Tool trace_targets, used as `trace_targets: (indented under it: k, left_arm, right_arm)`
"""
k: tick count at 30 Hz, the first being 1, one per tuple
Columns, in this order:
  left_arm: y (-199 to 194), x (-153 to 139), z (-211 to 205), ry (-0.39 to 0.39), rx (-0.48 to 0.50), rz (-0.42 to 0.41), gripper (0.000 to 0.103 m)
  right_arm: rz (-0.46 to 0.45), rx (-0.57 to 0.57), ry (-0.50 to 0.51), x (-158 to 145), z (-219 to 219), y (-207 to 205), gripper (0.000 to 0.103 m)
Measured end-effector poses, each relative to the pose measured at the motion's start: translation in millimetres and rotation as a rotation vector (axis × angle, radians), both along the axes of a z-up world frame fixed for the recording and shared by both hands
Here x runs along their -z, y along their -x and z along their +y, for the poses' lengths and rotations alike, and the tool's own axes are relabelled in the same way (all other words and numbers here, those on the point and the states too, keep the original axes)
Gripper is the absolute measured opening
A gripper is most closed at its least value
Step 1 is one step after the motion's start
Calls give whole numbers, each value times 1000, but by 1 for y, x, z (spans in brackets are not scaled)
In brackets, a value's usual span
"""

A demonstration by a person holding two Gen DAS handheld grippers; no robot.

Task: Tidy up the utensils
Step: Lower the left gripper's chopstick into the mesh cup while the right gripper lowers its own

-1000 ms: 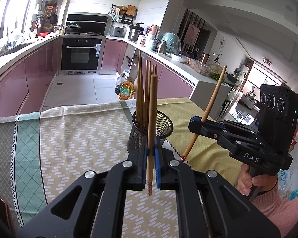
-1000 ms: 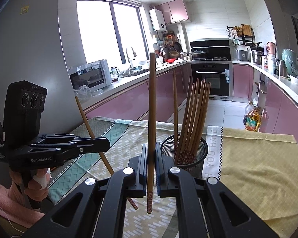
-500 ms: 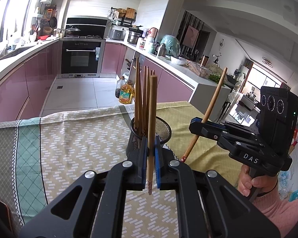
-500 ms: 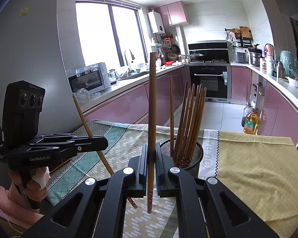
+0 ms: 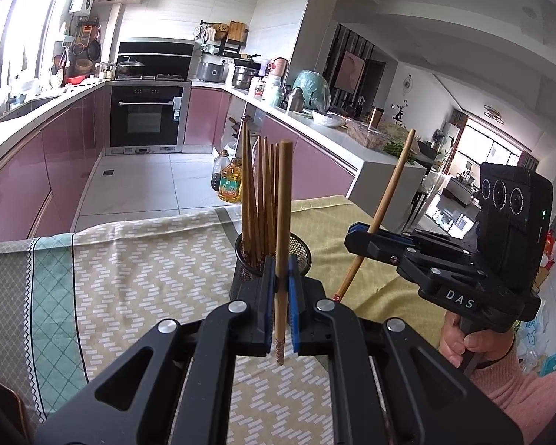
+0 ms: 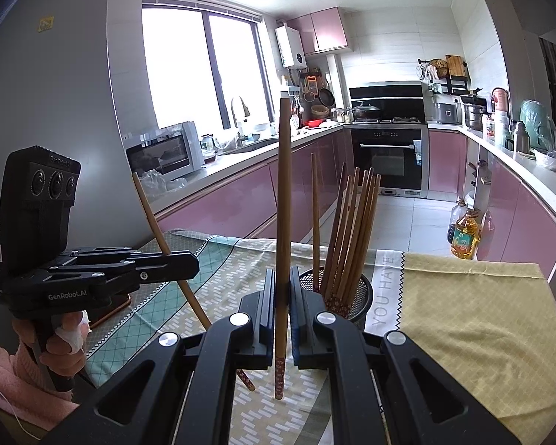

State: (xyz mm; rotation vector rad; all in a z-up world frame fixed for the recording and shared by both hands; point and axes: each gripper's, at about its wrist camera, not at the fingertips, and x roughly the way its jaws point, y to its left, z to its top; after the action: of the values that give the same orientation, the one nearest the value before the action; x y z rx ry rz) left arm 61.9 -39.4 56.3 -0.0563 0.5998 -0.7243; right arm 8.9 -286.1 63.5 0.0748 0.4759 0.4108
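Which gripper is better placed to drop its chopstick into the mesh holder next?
Left, probably. The left gripper holds its chopstick upright, close by the mesh holder. The right gripper sits off to the side, its chopstick tilted.

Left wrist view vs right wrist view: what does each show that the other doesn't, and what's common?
Only the left wrist view: the right gripper from the side, clamped on a tilted chopstick, and a living area behind it.

Only the right wrist view: the left gripper from the side, the window, the microwave and a grey fridge.

Both: the mesh holder of chopsticks on the tablecloth, the oven, the oil bottle, and each view's own gripper shut on one chopstick.
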Motion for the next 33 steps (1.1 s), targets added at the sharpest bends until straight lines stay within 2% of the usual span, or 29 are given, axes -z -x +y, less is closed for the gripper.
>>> trace_targets:
  k: [33]
  left_arm:
    - [-5, -21, -14, -5, 9, -49, 7]
  right_arm:
    - [-22, -1, 0, -9, -2, -7, 6]
